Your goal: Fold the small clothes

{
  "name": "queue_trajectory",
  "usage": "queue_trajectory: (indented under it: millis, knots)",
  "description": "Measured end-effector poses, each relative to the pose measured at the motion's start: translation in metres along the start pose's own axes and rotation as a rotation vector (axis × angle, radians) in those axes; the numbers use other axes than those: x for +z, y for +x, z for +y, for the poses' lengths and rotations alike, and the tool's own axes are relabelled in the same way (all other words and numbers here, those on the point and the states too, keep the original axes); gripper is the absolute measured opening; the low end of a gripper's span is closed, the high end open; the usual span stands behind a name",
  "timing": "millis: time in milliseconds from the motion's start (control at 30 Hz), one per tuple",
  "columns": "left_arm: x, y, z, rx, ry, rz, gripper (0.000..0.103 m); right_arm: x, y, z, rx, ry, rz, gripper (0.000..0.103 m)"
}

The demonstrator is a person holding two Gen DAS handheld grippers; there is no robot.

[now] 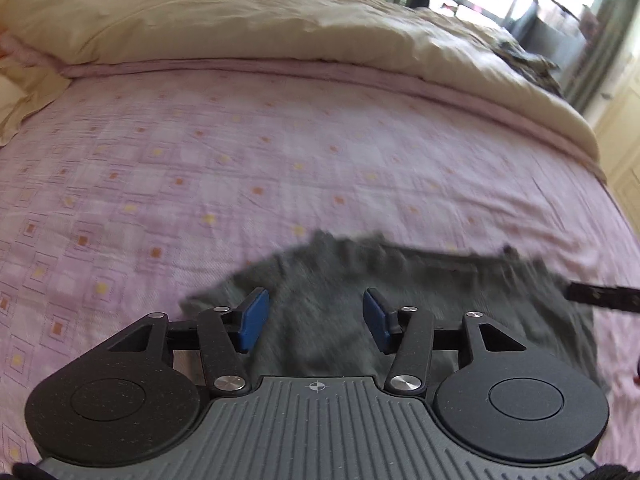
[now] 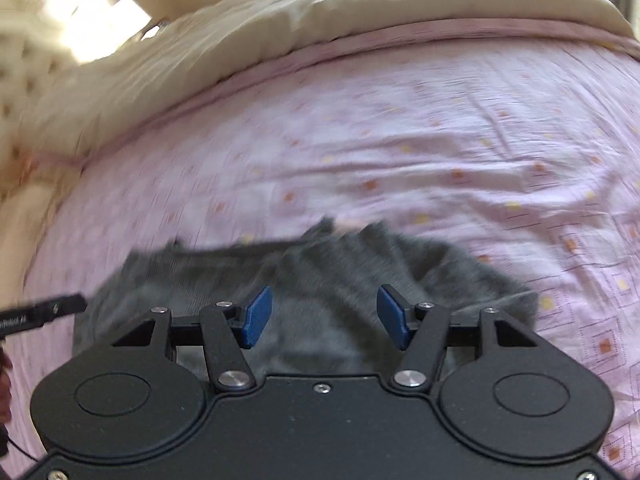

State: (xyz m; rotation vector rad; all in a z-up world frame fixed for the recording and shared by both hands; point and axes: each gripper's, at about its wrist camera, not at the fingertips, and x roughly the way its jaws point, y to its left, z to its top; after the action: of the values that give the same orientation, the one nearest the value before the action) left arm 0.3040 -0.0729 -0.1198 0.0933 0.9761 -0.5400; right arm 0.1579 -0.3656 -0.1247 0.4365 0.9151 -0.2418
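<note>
- Left gripper (image 1: 316, 318) hovers with its blue pads spread wide, nothing between them.
- Right gripper (image 2: 326, 316) likewise, fingers apart and empty.
- Just beyond both, the grey garment (image 1: 360, 300) lies rumpled on the pink patterned bedspread (image 1: 200, 160), blurred.
- Further back, a cream duvet (image 1: 200, 20) sits heaped along the bed's far side.

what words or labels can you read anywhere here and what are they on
White print on the black bar at the left edge of the right wrist view: too blurred to read.
A crosshair mark, no words, on the ribbed grey plate behind the left tongs.
Nothing else is legible.
</note>
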Motion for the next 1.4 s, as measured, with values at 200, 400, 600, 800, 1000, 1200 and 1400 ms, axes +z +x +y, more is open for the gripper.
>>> queue_trajectory:
  millis: [200, 400, 600, 800, 1000, 1200, 1400]
  knots:
    - [-0.046, 0.014, -0.030, -0.028, 0.169, 0.086, 0.051, -0.026, 0.020, 0.040, -0.006, -0.196, 0.096, 0.063]
    - [-0.046, 0.039, -0.012, 0.063, 0.170, 0.124, 0.051, -0.018, 0.050, 0.038, -0.090, -0.241, 0.158, 0.063]
    - [-0.030, 0.043, 0.002, 0.080, 0.161, 0.123, 0.051, 0.004, 0.064, 0.019, -0.119, -0.121, 0.158, 0.066]
    - [-0.029, 0.022, 0.005, 0.108, 0.132, 0.112, 0.051, 0.003, 0.047, 0.034, -0.142, -0.138, 0.121, 0.070]
    - [-0.046, 0.000, -0.004, 0.100, 0.174, 0.085, 0.056, -0.013, 0.031, 0.080, -0.103, -0.264, 0.056, 0.074]
    - [-0.066, -0.001, 0.014, 0.147, 0.070, 0.136, 0.056, -0.033, 0.062, 0.123, -0.102, -0.362, 0.175, 0.075]
    - [-0.072, -0.013, 0.023, 0.176, 0.042, 0.142, 0.056, -0.030, 0.069, 0.125, -0.121, -0.327, 0.199, 0.084]
